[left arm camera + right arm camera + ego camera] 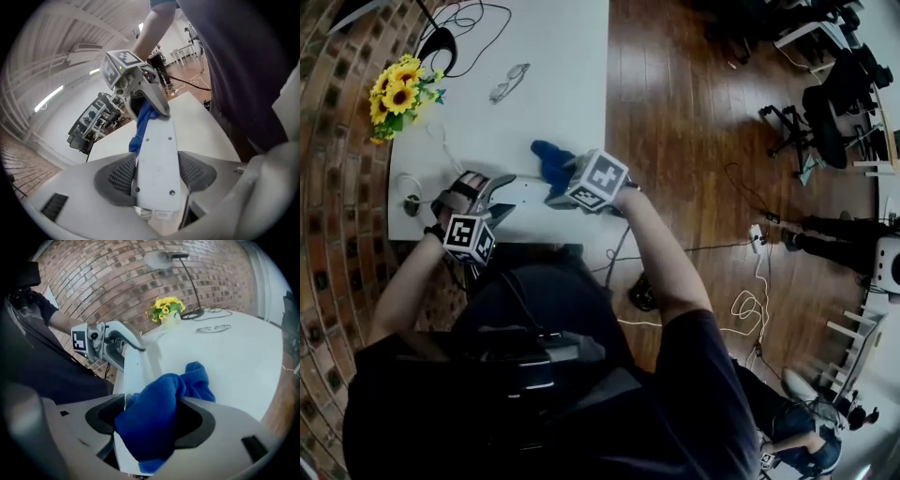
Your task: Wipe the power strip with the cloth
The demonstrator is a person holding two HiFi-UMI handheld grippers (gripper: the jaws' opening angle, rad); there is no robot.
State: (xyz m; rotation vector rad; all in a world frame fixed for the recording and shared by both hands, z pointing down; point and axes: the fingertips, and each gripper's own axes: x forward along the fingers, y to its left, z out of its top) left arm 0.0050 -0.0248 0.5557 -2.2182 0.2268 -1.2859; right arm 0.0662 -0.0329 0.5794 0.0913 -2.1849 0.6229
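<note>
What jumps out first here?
A blue cloth bunched between the right gripper's jaws, lying over one end of a white strip. The left gripper clamps the strip's other end over the table; sunflowers stand at its left edge.

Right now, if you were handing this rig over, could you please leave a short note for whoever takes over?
Left gripper: jaws shut on one end of the power strip, at the near edge of the white table.
Right gripper: jaws open, with the blue cloth bunched between them over the strip's other end.
Done: the cloth is on the strip; how much has been wiped cannot be told.
Left: close on the cloth, wipe along the strip, set both down.
</note>
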